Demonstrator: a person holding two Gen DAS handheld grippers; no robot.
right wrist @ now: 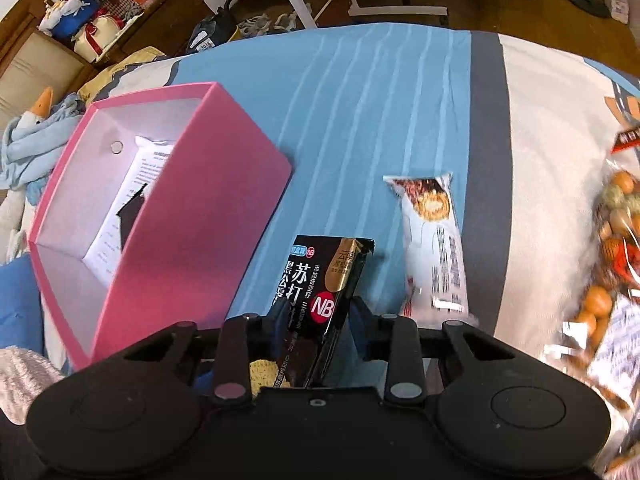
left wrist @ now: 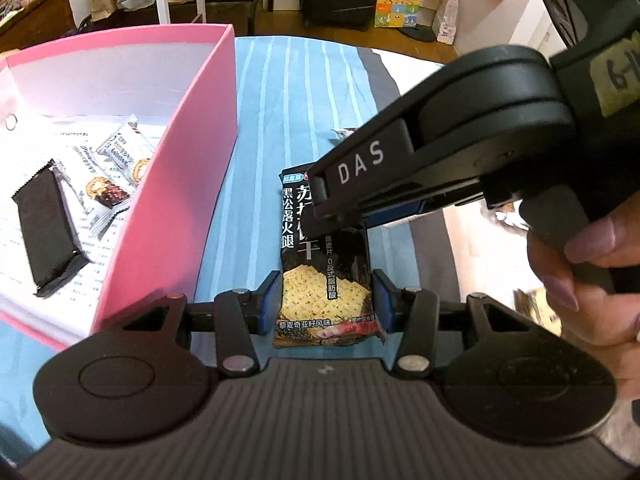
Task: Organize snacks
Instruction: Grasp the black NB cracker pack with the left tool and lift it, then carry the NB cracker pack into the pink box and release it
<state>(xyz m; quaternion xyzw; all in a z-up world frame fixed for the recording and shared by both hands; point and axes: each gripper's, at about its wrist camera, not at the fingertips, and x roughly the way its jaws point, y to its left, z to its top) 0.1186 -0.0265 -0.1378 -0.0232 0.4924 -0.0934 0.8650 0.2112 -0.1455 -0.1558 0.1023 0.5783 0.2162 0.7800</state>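
Both grippers are clamped on one black soda-cracker packet (left wrist: 326, 276), so the step in hand looks like carrying it to the pink box (left wrist: 176, 184). The left gripper (left wrist: 326, 300) pinches the packet's lower part, its blue pads pressed against the two side edges. The right gripper (right wrist: 316, 320) grips the upper half, jaws nearly together with the wrapper squeezed between them; in the left wrist view its finger crosses over the top of the packet.

The packet hangs just clear of the blue striped bedspread (right wrist: 360, 120), beside the box's near wall and not yet over its opening. My reading is that the next move calls for one gripper to let go, then a lift over the pink rim and a release inside.

The packet is a glossy black foil sachet with white Chinese lettering, a red round "NB" badge, a gold band and a picture of a speckled cracker. It looks light and crinkly, likely to twist if held from one end.

Inside the box lie a black packet (left wrist: 46, 232) and white snack bars (left wrist: 116, 168) on printed paper. Another white snack bar (right wrist: 434, 240) waits on the bedspread, near a bag of mixed nuts (right wrist: 616, 248) at the right edge.
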